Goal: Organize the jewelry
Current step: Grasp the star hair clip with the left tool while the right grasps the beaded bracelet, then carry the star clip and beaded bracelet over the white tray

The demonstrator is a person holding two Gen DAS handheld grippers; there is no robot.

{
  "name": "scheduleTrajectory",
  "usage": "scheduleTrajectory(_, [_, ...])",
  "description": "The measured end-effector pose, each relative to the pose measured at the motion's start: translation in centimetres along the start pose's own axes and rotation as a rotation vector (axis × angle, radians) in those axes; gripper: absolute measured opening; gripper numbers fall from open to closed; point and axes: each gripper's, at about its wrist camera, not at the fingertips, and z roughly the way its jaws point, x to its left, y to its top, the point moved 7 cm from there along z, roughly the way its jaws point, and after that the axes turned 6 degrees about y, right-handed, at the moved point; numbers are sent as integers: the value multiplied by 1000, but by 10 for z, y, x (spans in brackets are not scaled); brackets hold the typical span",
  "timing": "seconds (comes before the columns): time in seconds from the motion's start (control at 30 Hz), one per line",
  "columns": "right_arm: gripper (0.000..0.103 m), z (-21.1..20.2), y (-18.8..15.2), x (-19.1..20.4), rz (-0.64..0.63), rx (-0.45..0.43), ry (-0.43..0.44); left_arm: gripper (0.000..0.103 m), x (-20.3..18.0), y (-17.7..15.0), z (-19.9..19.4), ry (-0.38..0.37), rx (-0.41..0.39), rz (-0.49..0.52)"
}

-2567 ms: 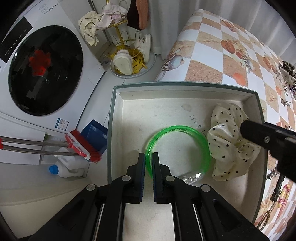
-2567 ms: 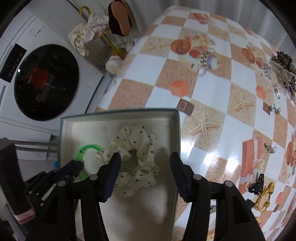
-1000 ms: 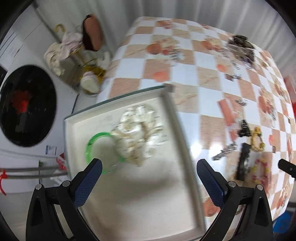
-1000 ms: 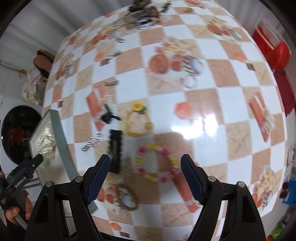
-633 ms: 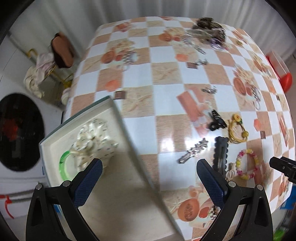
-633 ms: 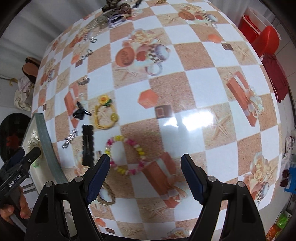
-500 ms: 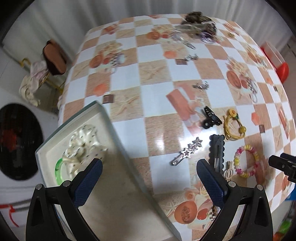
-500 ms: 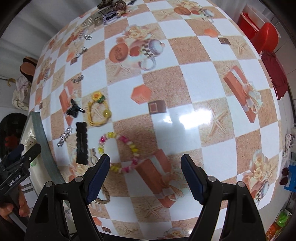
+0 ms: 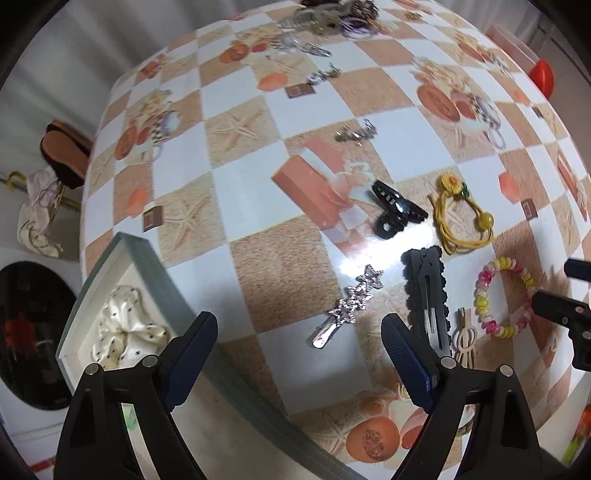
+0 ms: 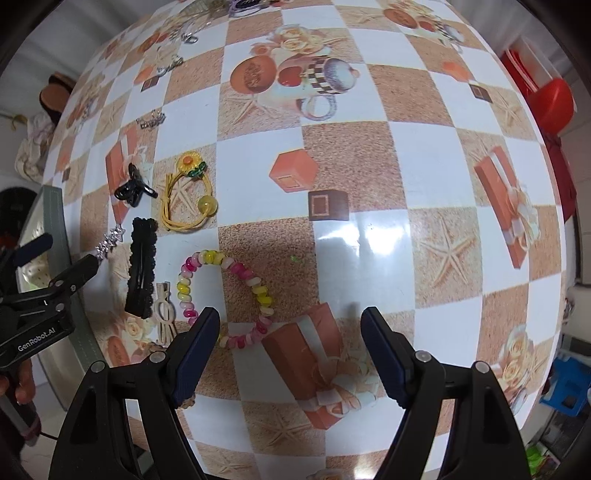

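My left gripper (image 9: 299,341) is open and empty above the table, just short of a silver star hair clip (image 9: 349,306). A black snap clip (image 9: 428,295), black claw clip (image 9: 395,210), yellow flower hair tie (image 9: 461,214) and pink-yellow bead bracelet (image 9: 502,295) lie to its right. The grey-rimmed tray (image 9: 159,280) at the left holds a cream dotted scrunchie (image 9: 125,328). My right gripper (image 10: 290,341) is open and empty just right of the bead bracelet (image 10: 225,295), above the table.
A small wooden clip (image 9: 465,336) lies beside the black snap clip. A pile of more jewelry (image 9: 332,18) sits at the table's far edge. A washing machine (image 9: 22,332) stands left of the table, red bins (image 10: 546,85) to the right.
Both grippers left the tray and swung right over the table. The left gripper opened, leaving the green bangle in the tray, and now hovers near the star clip; the right nears the bead bracelet.
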Motion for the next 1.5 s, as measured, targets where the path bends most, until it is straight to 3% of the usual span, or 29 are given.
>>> scheduleTrajectory(0.1, [81, 7, 2, 3, -25, 9, -19, 82, -3, -1, 9, -1, 28, 20])
scheduleTrajectory(0.37, [81, 28, 1, 19, -102, 19, -95, 82, -4, 1, 19, -40, 55, -7])
scheduleTrajectory(0.53, [79, 33, 3, 38, -171, -5, -129, 61, -16, 4, 14, -87, 43, 12])
scheduleTrajectory(0.63, [70, 33, 7, 46, -198, -18, -127, 42, -24, 6, 12, -125, 47, 13])
scheduleTrajectory(0.7, [59, 32, 7, 52, -210, -21, -121, 38, -29, 7, 11, -133, 47, 15])
scheduleTrajectory(0.73, [55, 32, 8, 54, -213, -23, -119, 30, -29, 7, 11, -139, 45, 16])
scheduleTrajectory(0.8, [37, 31, 8, 57, -214, -26, -119, 23, -33, 7, 9, -147, 46, 14])
scheduleTrajectory(0.83, [32, 30, 10, 57, -211, -28, -120, 23, -33, 7, 9, -150, 46, 8])
scheduleTrajectory(0.9, [12, 26, 9, 53, -209, -27, -120, 23, -35, 3, 6, -162, 49, -12])
scheduleTrajectory(1.5, [9, -25, 16, 23, -67, -68, 31, 23, 13, -22, -45, -215, -14, -208])
